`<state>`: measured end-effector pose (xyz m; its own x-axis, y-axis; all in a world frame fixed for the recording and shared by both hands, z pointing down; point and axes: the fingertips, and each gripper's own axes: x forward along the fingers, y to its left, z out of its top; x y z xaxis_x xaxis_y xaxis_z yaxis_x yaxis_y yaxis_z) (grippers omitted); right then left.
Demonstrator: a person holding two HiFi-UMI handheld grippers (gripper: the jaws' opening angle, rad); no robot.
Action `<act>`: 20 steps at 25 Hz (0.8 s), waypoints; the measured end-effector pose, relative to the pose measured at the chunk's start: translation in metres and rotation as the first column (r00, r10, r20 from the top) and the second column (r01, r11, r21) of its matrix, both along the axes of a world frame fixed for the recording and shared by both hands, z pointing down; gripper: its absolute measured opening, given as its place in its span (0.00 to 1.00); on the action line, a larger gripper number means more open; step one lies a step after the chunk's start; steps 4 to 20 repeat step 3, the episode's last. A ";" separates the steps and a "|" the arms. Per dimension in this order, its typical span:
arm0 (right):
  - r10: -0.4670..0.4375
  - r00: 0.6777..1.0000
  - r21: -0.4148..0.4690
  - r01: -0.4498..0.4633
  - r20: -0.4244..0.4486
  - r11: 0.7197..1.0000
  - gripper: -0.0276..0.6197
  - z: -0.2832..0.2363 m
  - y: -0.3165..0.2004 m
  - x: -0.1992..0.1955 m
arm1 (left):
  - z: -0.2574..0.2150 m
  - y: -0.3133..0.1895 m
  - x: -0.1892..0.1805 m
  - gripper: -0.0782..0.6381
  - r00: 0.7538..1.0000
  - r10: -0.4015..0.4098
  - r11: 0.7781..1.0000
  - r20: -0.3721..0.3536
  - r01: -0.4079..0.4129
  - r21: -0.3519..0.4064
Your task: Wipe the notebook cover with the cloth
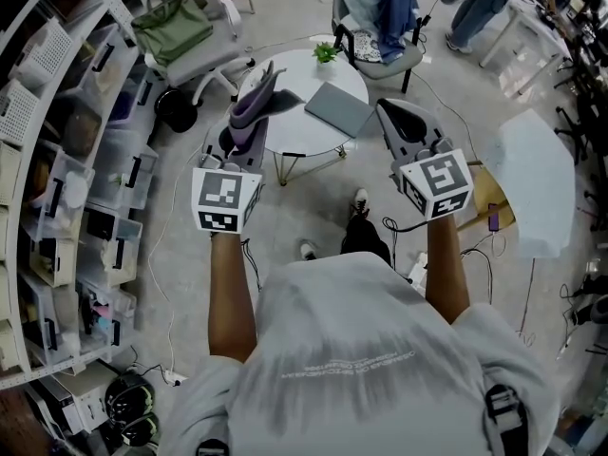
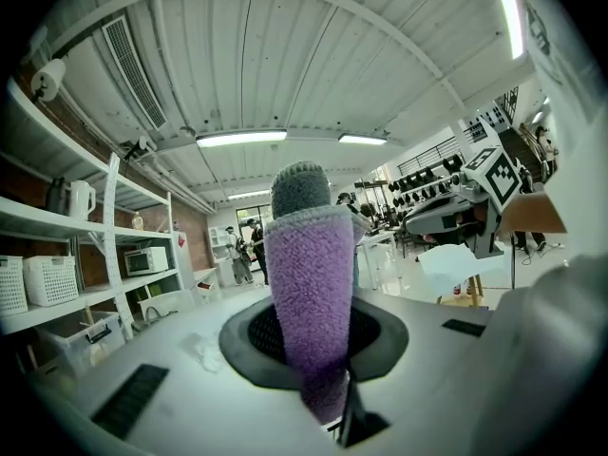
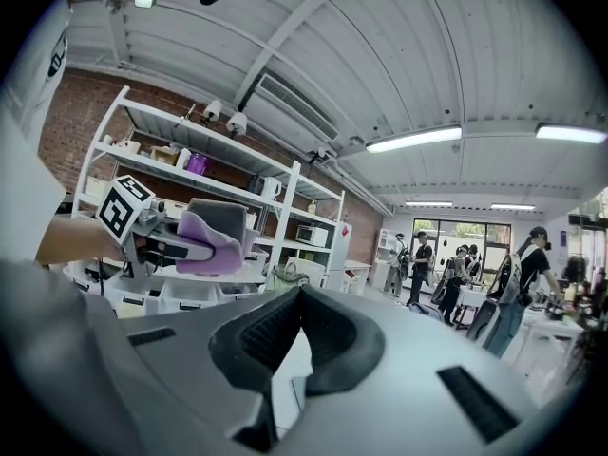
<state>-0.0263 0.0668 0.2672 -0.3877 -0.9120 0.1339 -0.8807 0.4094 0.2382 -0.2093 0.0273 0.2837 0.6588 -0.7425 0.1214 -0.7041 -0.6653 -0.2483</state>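
The grey notebook [image 1: 339,108] lies closed on a small round white table [image 1: 294,133] below and ahead of me. My left gripper [image 1: 245,133] is held up in the air over the table's left edge, shut on a purple and grey cloth [image 1: 253,101] that sticks out past its jaws. The cloth [image 2: 313,283] fills the middle of the left gripper view, and the right gripper view shows the cloth [image 3: 204,237] from the side. My right gripper [image 1: 399,114] is raised to the right of the table, jaws together [image 3: 298,297], holding nothing. Neither gripper touches the notebook.
A small green plant [image 1: 326,52] stands at the table's far edge. Beyond are a chair with a green bag [image 1: 176,22] and a chair draped with blue clothes [image 1: 380,12]. Storage shelves [image 1: 57,188] line the left; a white table [image 1: 532,183] stands at right. Cables cross the floor.
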 end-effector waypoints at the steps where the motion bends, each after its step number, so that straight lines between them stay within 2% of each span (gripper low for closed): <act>1: 0.000 1.000 -0.004 0.000 0.002 1.000 0.04 0.002 0.000 0.001 | 0.002 -0.001 0.001 0.18 1.000 -0.001 1.000 0.000 0.001 -0.005; 20: -0.001 1.000 -0.013 0.002 0.004 1.000 0.04 0.006 -0.001 0.003 | 0.007 -0.002 0.002 0.18 1.000 -0.004 1.000 -0.002 0.004 -0.017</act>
